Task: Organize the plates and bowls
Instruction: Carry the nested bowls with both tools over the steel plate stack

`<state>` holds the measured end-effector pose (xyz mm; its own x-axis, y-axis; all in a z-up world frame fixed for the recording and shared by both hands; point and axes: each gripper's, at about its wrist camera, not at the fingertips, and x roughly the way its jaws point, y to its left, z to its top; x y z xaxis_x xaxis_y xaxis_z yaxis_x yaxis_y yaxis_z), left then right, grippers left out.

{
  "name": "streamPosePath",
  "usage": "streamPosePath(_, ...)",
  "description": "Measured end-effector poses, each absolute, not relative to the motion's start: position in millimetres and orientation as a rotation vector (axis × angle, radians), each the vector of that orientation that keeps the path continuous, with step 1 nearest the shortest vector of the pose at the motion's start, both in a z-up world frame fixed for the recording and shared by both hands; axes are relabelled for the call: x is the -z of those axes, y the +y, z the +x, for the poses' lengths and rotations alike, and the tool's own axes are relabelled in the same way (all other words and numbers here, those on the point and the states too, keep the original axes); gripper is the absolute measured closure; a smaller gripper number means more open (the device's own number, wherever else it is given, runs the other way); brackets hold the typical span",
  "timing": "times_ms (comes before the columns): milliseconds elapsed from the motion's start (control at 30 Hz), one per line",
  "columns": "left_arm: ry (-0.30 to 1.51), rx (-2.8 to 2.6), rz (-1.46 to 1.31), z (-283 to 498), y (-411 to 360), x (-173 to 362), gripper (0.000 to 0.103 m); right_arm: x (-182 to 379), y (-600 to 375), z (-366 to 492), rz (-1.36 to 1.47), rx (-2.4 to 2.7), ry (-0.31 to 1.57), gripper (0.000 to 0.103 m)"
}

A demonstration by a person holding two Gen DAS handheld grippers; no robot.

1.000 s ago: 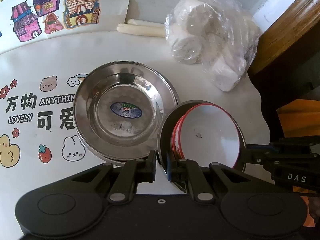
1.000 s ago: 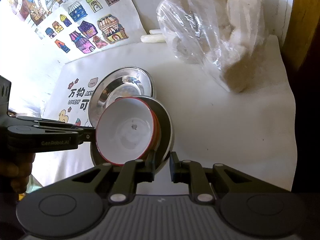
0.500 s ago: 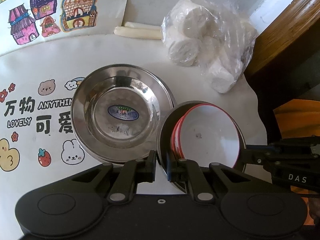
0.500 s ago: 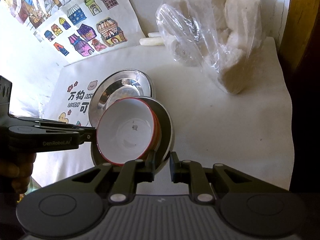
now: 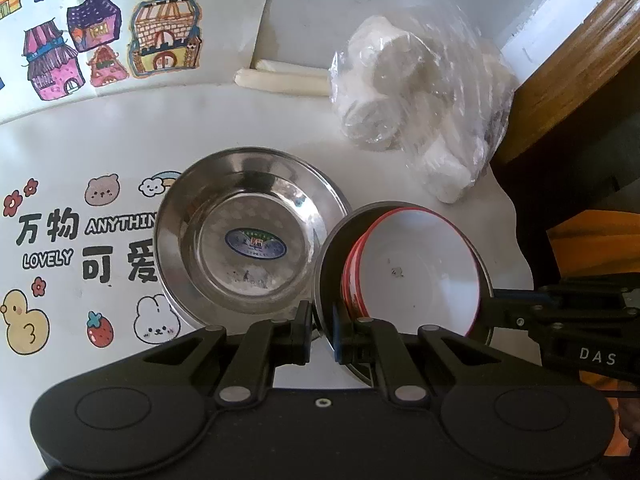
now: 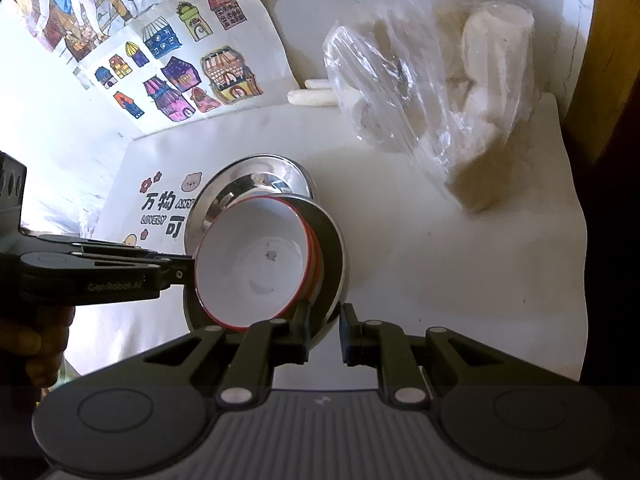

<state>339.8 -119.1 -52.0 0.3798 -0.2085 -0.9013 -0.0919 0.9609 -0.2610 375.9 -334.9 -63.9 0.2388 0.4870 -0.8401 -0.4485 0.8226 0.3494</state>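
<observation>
A steel plate [image 5: 329, 256] [image 6: 334, 252] hangs tilted above the table with red-rimmed white bowls [image 5: 420, 272] [image 6: 248, 264] nested in it. My left gripper [image 5: 322, 320] is shut on its near rim; in the right wrist view the left gripper [image 6: 182, 270] reaches in from the left. My right gripper [image 6: 324, 320] is shut on the opposite rim, and in the left wrist view the right gripper [image 5: 494, 312] comes in from the right. More steel plates [image 5: 248, 236] [image 6: 256, 178] lie stacked on the table, just left of the held one.
A clear plastic bag of white rolls [image 5: 416, 120] [image 6: 440, 100] lies at the back right, with two white sticks [image 5: 280, 80] beside it. The table cover [image 5: 60, 240] has cartoon prints. A wooden frame [image 5: 580, 60] and the table's edge lie to the right. A hand [image 6: 36, 344] holds the left gripper.
The table and the bag have slipped slightly down in both views. Both grippers keep the same hold on the plate.
</observation>
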Motion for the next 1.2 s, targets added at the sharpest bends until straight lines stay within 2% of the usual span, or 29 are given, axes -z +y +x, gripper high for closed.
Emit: streamPosePath(1200, 1.161, -0.066, -0.324, 362, -45, 53, 0.094, 71, -253, 422, -0.003, -0.747, 1.154, 0.087)
